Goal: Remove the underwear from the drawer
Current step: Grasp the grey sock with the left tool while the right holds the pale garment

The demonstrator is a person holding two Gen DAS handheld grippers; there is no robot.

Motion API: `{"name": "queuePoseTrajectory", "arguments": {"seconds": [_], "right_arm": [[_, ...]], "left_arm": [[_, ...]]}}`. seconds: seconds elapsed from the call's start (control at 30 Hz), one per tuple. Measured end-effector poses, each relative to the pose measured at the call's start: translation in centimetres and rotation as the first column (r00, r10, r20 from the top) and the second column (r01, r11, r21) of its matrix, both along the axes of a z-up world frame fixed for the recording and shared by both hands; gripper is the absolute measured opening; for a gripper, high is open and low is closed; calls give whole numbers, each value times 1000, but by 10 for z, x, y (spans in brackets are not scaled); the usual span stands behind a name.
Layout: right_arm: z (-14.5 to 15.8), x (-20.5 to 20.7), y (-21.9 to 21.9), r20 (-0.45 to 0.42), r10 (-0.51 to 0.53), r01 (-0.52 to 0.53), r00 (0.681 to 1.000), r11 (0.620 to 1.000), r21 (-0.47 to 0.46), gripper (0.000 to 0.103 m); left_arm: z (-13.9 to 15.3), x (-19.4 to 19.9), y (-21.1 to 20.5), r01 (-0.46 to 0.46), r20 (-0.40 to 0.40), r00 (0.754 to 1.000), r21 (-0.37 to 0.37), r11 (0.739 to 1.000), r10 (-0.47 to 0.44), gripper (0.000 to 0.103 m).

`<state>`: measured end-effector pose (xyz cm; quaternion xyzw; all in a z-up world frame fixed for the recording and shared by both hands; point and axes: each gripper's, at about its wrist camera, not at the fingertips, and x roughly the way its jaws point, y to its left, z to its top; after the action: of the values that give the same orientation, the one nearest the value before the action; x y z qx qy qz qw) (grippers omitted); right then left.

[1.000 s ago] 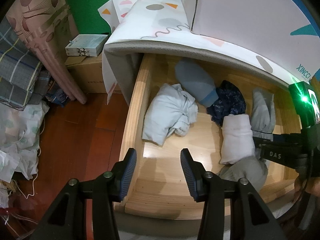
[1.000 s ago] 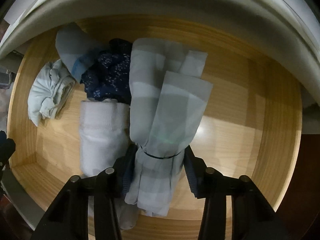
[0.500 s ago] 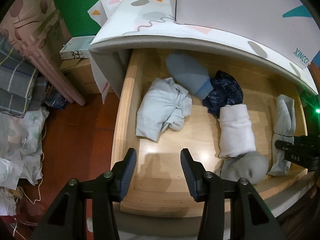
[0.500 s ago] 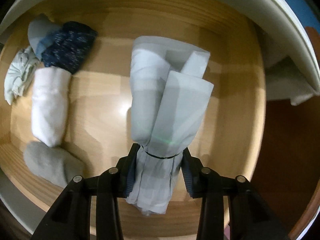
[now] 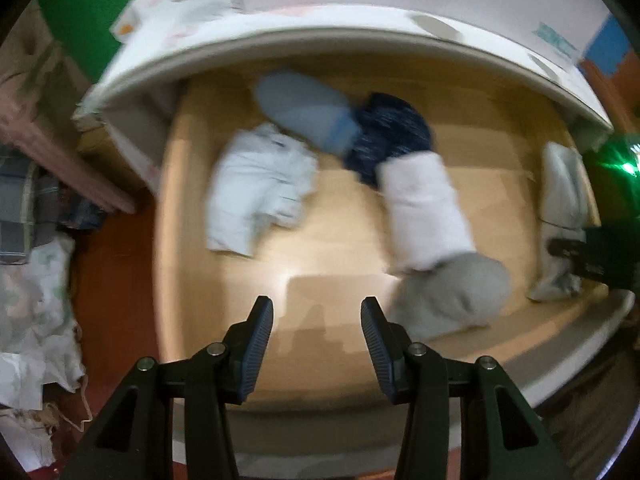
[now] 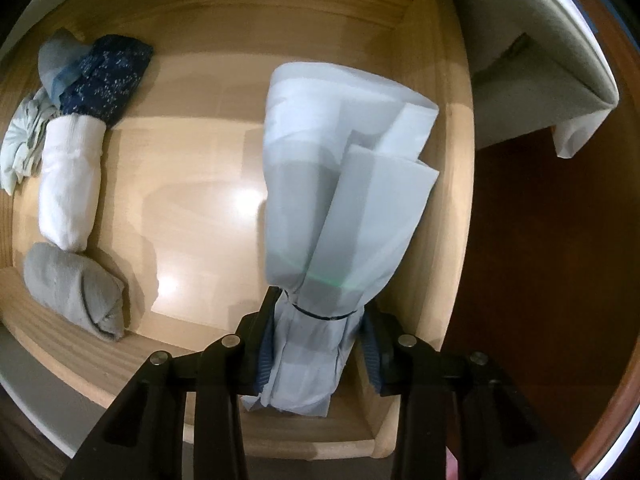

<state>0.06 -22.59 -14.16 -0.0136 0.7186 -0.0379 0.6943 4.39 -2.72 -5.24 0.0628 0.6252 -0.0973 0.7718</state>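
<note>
Left hand-held gripper (image 5: 317, 344) hovers with jaws apart and empty over bare drawer (image 5: 332, 240) floor, now nearer the grey roll (image 5: 452, 292) than a second ago. Right hand-held gripper (image 6: 317, 354) is closing on the pale tied underwear bundle (image 6: 340, 200), which has shifted to the drawer's right wall. Lift-out looks imminent.

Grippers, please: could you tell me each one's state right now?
Left gripper: open, holding nothing.
Right gripper: jaws closing on the pale grey folded underwear.
</note>
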Motion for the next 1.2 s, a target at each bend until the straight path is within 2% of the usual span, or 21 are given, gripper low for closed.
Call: {"name": "queuePoseTrajectory", "arguments": {"seconds": [0.17, 0.3, 0.37, 0.47, 0.5, 0.6, 0.7, 0.83, 1.07, 1.2], "right_arm": [[-2, -6, 2, 6, -4, 4, 1000, 1000, 16, 33], [3, -4, -17, 12, -6, 6, 1000, 999, 39, 34], [3, -4, -19, 14, -5, 5, 1000, 999, 43, 34], [-1, -6, -25, 15, -5, 4, 1000, 999, 48, 35], [10, -18, -31, 16, -5, 4, 1000, 999, 49, 35], [15, -16, -32, 17, -6, 5, 1000, 999, 52, 35], [17, -14, -34, 17, -6, 5, 1000, 999, 54, 36], [13, -14, -37, 16, -3, 3, 1000, 999, 53, 37], [10, -13, -27, 14, -7, 6, 1000, 999, 53, 38], [9, -13, -26, 14, -7, 6, 1000, 999, 54, 39]], "left_arm": [[-9, -7, -27, 19, -62, 998, -62, 998, -23, 47], [-7, -5, -43, -9, -101, 995, -135, 991, -5, 47], [-4, -2, -50, -22, -108, 994, -164, 986, 4, 58], [-6, 3, -57, -44, -119, 993, -163, 986, 24, 61], [-8, 5, -58, -53, -132, 991, -168, 984, 31, 61], [-16, 8, -61, -108, -164, 983, -158, 982, 82, 62], [-24, 10, -66, -125, -169, 980, -140, 982, 101, 62], [-33, 14, -69, -152, -194, 974, -153, 977, 121, 62], [-45, 17, -81, -171, -205, 968, -135, 976, 141, 67], [-53, 20, -83, -198, -250, 955, -143, 970, 158, 67]]}}
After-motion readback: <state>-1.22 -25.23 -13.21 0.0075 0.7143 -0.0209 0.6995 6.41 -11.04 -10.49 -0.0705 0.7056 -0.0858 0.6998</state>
